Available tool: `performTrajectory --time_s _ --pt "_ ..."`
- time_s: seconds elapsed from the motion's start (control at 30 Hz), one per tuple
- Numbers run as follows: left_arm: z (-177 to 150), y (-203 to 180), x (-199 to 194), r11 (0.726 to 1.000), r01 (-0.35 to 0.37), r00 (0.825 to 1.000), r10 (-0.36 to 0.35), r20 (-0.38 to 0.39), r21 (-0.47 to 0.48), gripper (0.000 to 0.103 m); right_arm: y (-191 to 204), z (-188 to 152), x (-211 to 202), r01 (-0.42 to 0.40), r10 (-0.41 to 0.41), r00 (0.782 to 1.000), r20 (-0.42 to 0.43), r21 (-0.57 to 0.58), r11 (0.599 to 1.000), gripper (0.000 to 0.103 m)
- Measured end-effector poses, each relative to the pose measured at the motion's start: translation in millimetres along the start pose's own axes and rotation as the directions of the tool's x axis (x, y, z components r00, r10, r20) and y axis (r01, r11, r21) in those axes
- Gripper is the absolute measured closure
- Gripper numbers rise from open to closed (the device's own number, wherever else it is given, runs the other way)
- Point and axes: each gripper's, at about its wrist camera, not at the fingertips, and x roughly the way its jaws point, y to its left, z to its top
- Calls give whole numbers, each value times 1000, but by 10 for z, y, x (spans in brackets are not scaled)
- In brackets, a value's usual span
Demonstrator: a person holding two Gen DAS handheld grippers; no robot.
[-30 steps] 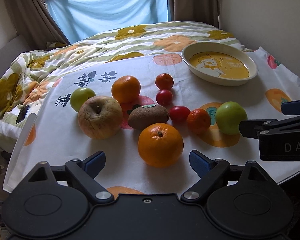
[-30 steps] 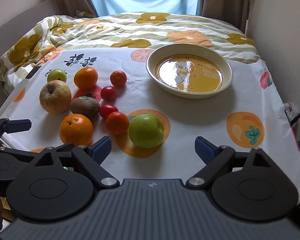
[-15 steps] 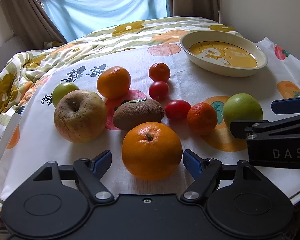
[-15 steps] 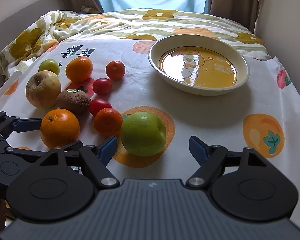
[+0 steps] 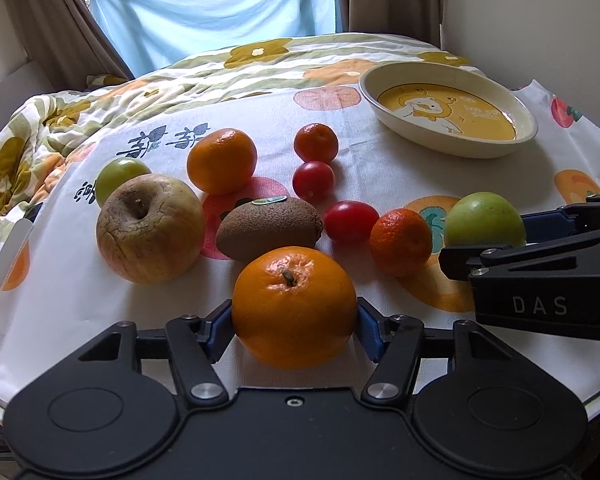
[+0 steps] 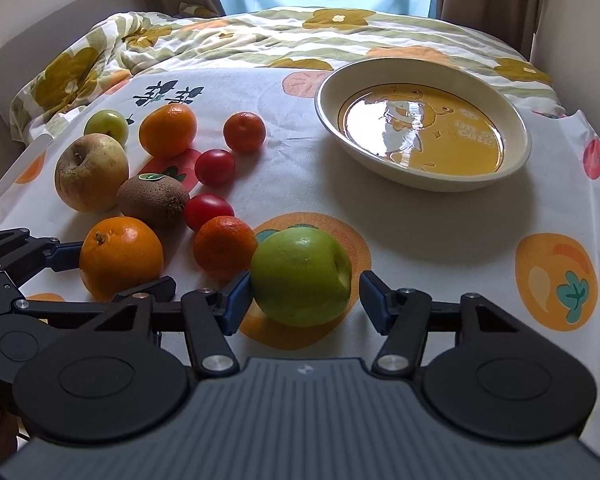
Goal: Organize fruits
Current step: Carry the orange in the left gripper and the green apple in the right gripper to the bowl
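- Left hand-held gripper (image 5: 295, 322), jaws just closing, clasps the large round orange (image 5: 294, 307).
- Right hand-held gripper (image 6: 305, 298), also closing, brackets the round green apple (image 6: 302, 276); right pad (image 6: 370, 294) apart.

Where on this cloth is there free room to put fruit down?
Bare cloth lies right of the green apple, below the bowl, and between bowl and small mandarin. The bowl is empty. The left cluster around the kiwi is crowded.

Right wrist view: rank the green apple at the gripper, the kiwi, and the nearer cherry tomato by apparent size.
1. green apple, though nearest the camera, which inflates it
2. kiwi
3. nearer cherry tomato, clearly smallest
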Motion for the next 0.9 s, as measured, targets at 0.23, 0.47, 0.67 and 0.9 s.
performTrajectory --time_s 0.23,0.47,0.67,0.9 --pt "-10 0 -20 1000 -13 1000 13 -4 0 37 6 9 -8 -15 15 1000 -3 -19 1000 35" --pt "16 -67 -147 1000 -19 1000 19 -14 3 37 -52 40 -167 -28 28 1000 5 -17 999 35" --pt "158 -173 -444 1000 -18 1000 18 4 3 38 -146 156 -449 -34 34 999 28 -5 999 35" --pt "489 -282 -858 1000 3 997 -4 77 15 38 -302 378 -913 -35 33 995 98 16 999 35"
